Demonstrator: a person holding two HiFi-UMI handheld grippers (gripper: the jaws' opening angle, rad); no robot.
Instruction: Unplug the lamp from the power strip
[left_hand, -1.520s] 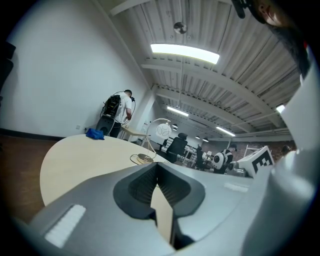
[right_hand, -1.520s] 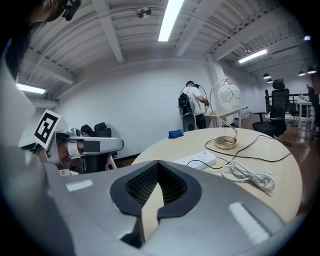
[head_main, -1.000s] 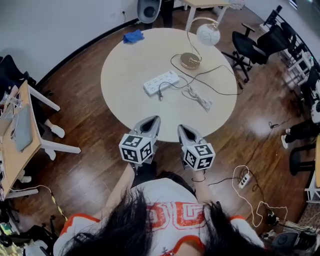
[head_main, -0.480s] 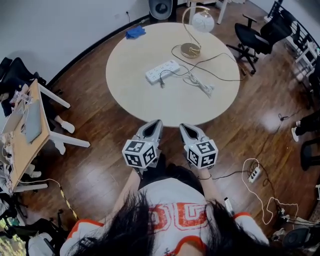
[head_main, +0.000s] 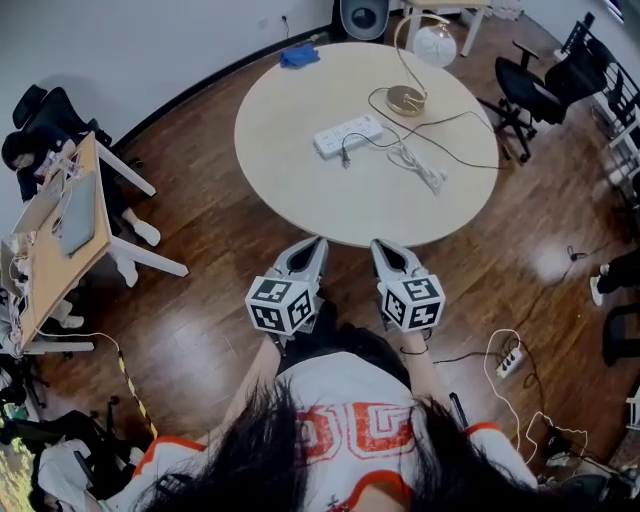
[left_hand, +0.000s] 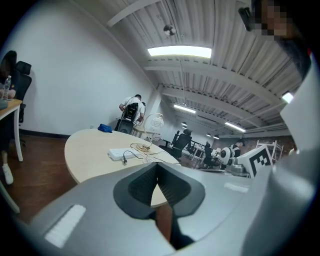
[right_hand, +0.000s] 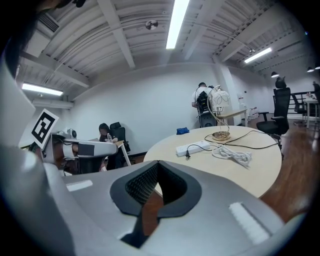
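- Lamp (head_main: 406, 98) stands on the far side of the round table (head_main: 300, 180), with the power strip (head_main: 348, 136) near it; left gripper (head_main: 308, 247) and right gripper (head_main: 385, 250) hover short of the near edge.
- Left gripper view: jaws pressed together, empty.
- Right gripper view: jaws likewise closed on nothing.

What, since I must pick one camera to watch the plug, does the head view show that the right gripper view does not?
Only the head view: a second power strip lying on the floor, the person's shirt, and the right gripper's own marker cube.

Only the right gripper view: the ceiling lights, and the right claw seen shut with nothing in it.

Both: the round table, white power strip, lamp, coiled white cable and blue cloth.
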